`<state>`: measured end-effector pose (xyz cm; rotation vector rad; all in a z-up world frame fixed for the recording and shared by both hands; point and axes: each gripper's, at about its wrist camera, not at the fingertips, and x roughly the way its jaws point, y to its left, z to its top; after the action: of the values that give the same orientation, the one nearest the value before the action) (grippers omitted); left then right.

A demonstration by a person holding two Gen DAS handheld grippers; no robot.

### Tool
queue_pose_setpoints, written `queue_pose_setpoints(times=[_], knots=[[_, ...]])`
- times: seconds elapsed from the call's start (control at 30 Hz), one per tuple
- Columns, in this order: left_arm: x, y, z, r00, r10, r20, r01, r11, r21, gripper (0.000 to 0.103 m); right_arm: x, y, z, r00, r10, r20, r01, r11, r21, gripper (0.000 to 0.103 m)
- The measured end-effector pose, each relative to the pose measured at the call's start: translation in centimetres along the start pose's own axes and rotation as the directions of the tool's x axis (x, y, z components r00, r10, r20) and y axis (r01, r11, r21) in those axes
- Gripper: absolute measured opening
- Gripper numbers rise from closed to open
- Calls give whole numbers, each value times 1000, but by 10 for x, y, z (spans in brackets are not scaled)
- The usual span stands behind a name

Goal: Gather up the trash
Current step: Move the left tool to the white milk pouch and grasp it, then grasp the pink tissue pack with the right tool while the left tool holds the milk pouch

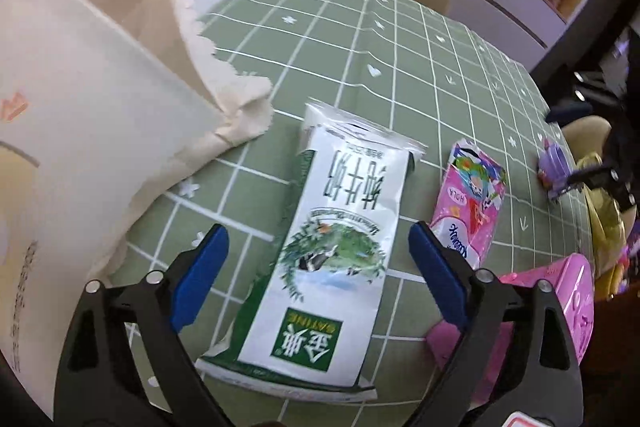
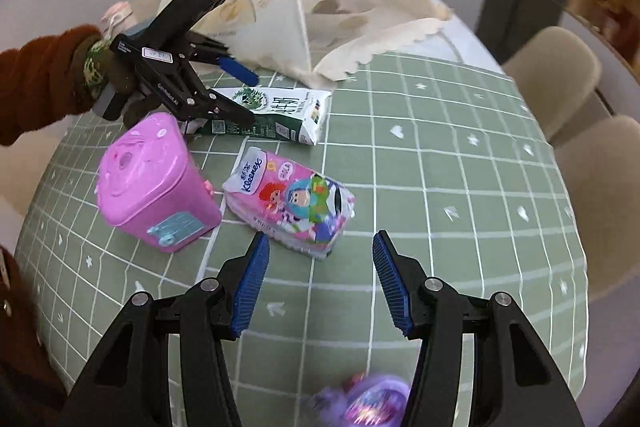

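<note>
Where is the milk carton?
The milk carton lies flat on the green checked tablecloth, between the open left gripper fingers, beside the pink Kleenex tissue pack.

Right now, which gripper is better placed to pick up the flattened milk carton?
Left. The left gripper is open and straddles the milk carton, while the right gripper hovers open over bare tablecloth, nearer the Kleenex pack.

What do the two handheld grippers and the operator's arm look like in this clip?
Both grippers, left gripper and right gripper, have black angular linkage frames with silver pivot pins and ribbed blue finger pads. Seen from the right wrist view, the left unit carries white lettering and a small white label. The operator's arm wears a fuzzy rust-brown sleeve.
</note>
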<state>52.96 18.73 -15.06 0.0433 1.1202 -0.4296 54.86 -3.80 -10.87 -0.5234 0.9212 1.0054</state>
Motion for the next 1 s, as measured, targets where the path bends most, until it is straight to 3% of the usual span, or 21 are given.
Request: queue_pose_setpoints(times=[0.07, 0.13, 0.33, 0.5, 0.6, 0.77, 1.0], knots=[[4, -2, 1, 1000, -4, -9, 4, 1000, -5, 84, 10, -3, 8, 1000, 12, -19, -12, 999, -41, 51], [6, -2, 1, 1000, 21, -13, -21, 1000, -17, 69, 22, -4, 17, 998, 27, -56, -31, 996, -83, 51], [-12, 14, -8, 999, 9, 35, -2, 979, -202, 51, 54, -1, 36, 983, 137, -122, -157, 971, -180, 51], [-28, 15, -31, 992, 118, 41, -102, 956, -274, 50, 82, -12, 56, 973, 192, -124, -201, 978, -61, 51], [-39, 11, -52, 984, 173, 38, -152, 935, -320, 49, 100, -13, 56, 976, 102, -191, -104, 995, -1, 51], [-58, -1, -83, 982, 179, 65, -141, 914, -381, 48, 86, -12, 31, 977, 119, -177, -90, 982, 167, 51], [-79, -25, -131, 976, 198, 92, -131, 868, -480, 47, 55, 26, -20, 977, 105, -188, -63, 974, 216, 51]])
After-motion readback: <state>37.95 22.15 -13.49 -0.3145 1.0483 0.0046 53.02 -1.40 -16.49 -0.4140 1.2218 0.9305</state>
